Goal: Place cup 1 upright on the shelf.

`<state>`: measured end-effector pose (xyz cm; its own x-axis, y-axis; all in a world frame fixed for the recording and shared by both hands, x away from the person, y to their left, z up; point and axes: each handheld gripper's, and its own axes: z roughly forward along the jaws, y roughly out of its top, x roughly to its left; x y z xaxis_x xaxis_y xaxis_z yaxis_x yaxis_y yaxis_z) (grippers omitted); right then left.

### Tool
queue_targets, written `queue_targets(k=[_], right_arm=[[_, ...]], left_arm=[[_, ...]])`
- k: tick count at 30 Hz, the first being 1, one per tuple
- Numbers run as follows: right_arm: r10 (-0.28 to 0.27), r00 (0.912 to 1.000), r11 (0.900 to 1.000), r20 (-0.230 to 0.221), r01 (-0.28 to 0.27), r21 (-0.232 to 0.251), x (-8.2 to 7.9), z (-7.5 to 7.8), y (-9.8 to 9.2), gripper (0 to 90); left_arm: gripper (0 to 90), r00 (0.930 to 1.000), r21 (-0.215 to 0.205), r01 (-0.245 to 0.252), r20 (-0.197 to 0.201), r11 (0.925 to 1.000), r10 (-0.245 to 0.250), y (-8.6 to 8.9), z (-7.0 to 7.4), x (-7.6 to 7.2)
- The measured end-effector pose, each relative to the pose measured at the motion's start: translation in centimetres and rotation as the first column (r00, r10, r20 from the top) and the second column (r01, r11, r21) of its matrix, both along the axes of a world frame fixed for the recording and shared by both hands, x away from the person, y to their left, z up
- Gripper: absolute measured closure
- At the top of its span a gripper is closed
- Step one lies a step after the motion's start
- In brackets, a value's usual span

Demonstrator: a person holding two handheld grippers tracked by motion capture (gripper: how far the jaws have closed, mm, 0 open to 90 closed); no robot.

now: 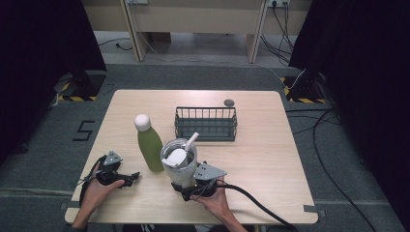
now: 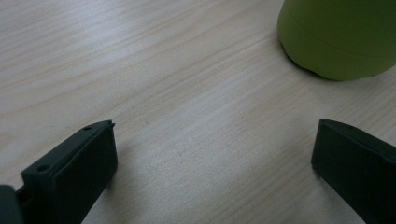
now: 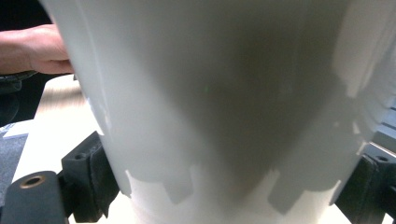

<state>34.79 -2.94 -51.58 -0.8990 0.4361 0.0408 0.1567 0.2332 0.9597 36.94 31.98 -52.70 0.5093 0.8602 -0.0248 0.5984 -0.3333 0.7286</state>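
Right claw [image 1: 186,189] seemingly clamps tumbler [image 1: 179,162].

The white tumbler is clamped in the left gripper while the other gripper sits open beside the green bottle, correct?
Not quite: the right gripper clamps the white tumbler, as the right gripper view shows with jaws against its sides. The left gripper is the open one, beside the green bottle.

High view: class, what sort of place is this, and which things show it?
Probably a recording lab or workshop: black curtains flank a lone wooden table, cables trail across the grey floor, and hazard-taped stand feet sit nearby.
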Motion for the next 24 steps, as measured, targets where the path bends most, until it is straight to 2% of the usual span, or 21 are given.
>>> queue_targets(k=[5,11,24], right_arm=[[-0.002,1.0000,1.000,-0.007,0.002,0.010,0.1,0.1,0.0,11.7],[-0.003,0.9999,1.000,0.015,0.003,0.011,0.2,0.5,-0.2,11.8],[-0.039,0.9990,0.999,0.023,0.039,0.009,0.8,1.8,-1.1,11.8]], left_arm=[[0.0,1.0000,0.001,0.001,0.000,1.0000,-0.001,0.0,0.0,0.0],[0.0,1.0000,0.001,0.001,0.000,1.0000,-0.001,0.0,0.0,0.0],[0.0,1.0000,0.001,0.001,0.000,1.0000,-0.001,0.0,0.0,0.0]])
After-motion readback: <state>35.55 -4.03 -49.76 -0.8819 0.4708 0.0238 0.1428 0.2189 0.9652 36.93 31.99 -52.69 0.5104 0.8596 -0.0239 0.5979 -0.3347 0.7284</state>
